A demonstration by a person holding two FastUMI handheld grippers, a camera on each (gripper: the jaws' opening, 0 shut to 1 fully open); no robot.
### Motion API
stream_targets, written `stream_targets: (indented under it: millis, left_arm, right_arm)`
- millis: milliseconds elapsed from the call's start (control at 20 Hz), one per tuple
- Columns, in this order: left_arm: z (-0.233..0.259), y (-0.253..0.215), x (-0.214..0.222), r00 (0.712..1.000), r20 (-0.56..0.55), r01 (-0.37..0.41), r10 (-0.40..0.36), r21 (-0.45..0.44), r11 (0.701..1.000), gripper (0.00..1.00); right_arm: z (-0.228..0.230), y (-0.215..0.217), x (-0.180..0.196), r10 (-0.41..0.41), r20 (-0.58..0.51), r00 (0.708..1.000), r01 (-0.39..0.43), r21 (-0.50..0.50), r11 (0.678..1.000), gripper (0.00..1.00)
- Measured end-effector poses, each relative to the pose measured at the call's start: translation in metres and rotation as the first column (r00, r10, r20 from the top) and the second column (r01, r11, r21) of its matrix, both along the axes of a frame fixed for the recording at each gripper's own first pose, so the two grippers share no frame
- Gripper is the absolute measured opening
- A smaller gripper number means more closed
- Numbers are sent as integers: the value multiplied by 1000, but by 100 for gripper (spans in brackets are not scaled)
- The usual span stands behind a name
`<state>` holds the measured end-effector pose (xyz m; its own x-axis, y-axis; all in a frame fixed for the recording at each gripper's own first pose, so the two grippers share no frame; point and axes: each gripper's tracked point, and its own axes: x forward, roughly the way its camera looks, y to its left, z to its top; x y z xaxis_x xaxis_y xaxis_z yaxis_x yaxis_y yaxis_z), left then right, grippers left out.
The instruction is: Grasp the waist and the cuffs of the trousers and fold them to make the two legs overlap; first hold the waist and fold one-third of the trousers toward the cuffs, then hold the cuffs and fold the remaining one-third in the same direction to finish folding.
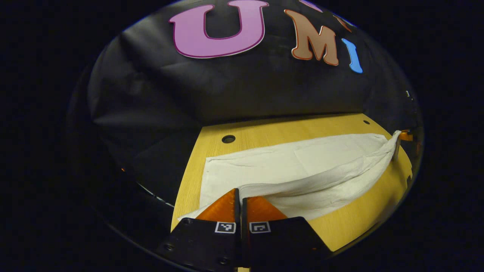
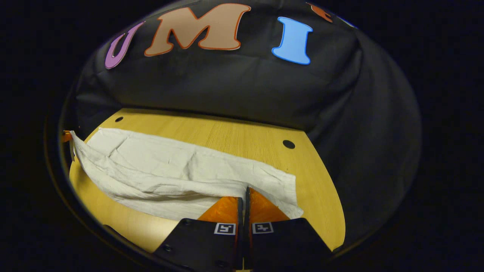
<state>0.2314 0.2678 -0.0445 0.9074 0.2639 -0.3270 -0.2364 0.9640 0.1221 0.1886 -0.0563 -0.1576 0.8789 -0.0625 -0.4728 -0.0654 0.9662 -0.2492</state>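
The white trousers [image 1: 302, 166] are being held at both ends above the wooden tabletop [image 1: 264, 132]; one edge is being pinched between the closed fingers of the left gripper [image 1: 241, 196] and the right gripper [image 2: 244, 194].

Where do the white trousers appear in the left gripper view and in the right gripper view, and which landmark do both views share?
Left gripper view: the trousers stretch from the lower centre, at the left gripper, up to the right edge.
Right gripper view: the trousers stretch from the lower centre, at the right gripper, up to the left edge.
Shared landmark: the wooden table with round holes in its top.
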Motion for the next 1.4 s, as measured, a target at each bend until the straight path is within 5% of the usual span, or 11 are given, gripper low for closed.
stream_targets:
  millis: [400, 750, 850, 900, 1000, 1050, 1400]
  left_arm:
    - [7, 38, 111, 988, 111, -109, 112, -30, 994, 0]
    - [-29, 47, 162, 987, 106, -117, 121, -41, 992, 2]
    - [-32, 46, 165, 988, 94, -116, 119, -38, 993, 13]
    - [-32, 46, 163, 988, 87, -124, 126, -28, 992, 42]
    - [-26, 46, 162, 985, 87, -146, 146, -5, 989, 99]
    - [-21, 43, 160, 985, 100, -144, 144, -11, 990, 97]
    - [6, 26, 146, 973, 166, -152, 160, -62, 986, 98]
  right_arm:
    - [-6, 19, 113, -60, 118, 991, 53, 67, 996, 1]
    - [-56, 30, 155, -47, 97, 994, 35, 119, 992, 0]
    - [-59, 34, 159, -53, 81, 995, 38, 179, 983, 19]
    - [-60, 30, 161, -68, 76, 995, 52, 192, 980, 29]
    - [-57, 23, 159, -83, 76, 994, 66, 198, 978, 90]
    - [-55, 20, 158, -81, 75, 994, 65, 199, 978, 99]
    - [-22, -46, 121, -166, 102, 981, 142, 205, 968, 98]
